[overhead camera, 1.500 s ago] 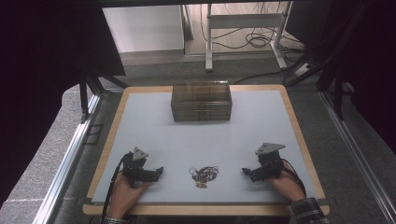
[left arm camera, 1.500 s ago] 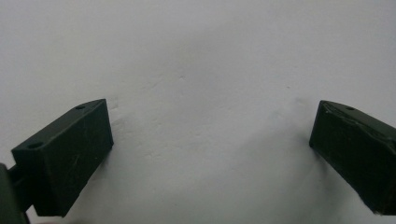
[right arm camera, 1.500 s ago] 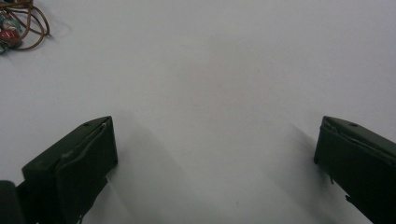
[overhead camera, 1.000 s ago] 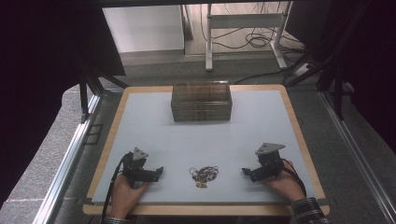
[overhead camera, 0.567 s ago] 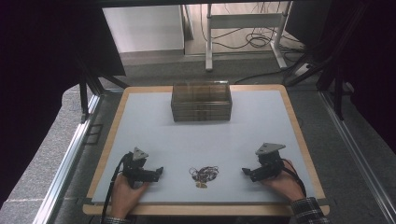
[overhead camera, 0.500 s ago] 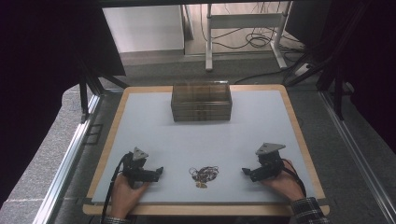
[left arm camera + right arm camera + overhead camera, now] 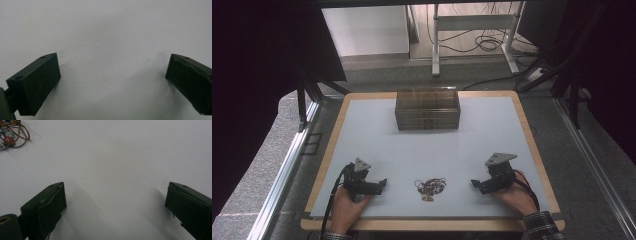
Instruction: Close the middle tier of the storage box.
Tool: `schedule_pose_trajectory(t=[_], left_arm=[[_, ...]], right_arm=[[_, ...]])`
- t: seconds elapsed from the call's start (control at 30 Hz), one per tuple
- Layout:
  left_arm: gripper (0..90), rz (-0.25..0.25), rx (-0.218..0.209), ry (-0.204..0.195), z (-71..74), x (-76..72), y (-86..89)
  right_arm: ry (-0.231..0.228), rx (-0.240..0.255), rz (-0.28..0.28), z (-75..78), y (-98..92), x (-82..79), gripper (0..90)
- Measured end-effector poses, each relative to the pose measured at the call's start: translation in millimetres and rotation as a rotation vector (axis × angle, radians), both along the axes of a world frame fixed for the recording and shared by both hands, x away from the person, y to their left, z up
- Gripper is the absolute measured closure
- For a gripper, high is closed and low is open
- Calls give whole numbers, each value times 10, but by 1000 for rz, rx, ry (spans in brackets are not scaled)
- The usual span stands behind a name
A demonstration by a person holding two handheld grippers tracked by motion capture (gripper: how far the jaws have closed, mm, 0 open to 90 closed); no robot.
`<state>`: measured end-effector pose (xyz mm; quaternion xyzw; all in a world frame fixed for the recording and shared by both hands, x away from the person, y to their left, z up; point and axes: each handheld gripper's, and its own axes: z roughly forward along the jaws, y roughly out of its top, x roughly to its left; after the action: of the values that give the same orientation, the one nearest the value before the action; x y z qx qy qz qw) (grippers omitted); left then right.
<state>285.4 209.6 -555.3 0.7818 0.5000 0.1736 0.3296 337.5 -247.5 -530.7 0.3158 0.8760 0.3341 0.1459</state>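
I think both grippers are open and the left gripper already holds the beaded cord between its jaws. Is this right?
Not quite. The left gripper holds nothing: the left gripper view shows bare table between its open jaws. The beaded cord lies apart, between it and the right gripper, which is open too.

The high view looks forward and down from above the near edge, taking in the whole table (image 7: pixel 377 130). Each gripper view sits low, close to the white tabletop, looking along its own jaws. The right gripper view shares the beaded cord (image 7: pixel 10 133) (image 7: pixel 430 186) with the high view.
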Motion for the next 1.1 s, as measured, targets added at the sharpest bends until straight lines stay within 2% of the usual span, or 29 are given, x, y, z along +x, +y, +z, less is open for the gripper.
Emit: schedule_pose_trajectory(t=[0.23, 0.37, 1.1], left_arm=[[0, -1, 0, 0, 0, 0, 1], [0, -1, 1, 0, 0, 0, 1], [0, -6, 7, 3, 4, 0, 6]], right_arm=[[-2, 1, 10, 26, 14, -5, 45], [-18, 2, 16, 54, 22, -14, 47], [3, 7, 14, 145, 62, 4, 122]])
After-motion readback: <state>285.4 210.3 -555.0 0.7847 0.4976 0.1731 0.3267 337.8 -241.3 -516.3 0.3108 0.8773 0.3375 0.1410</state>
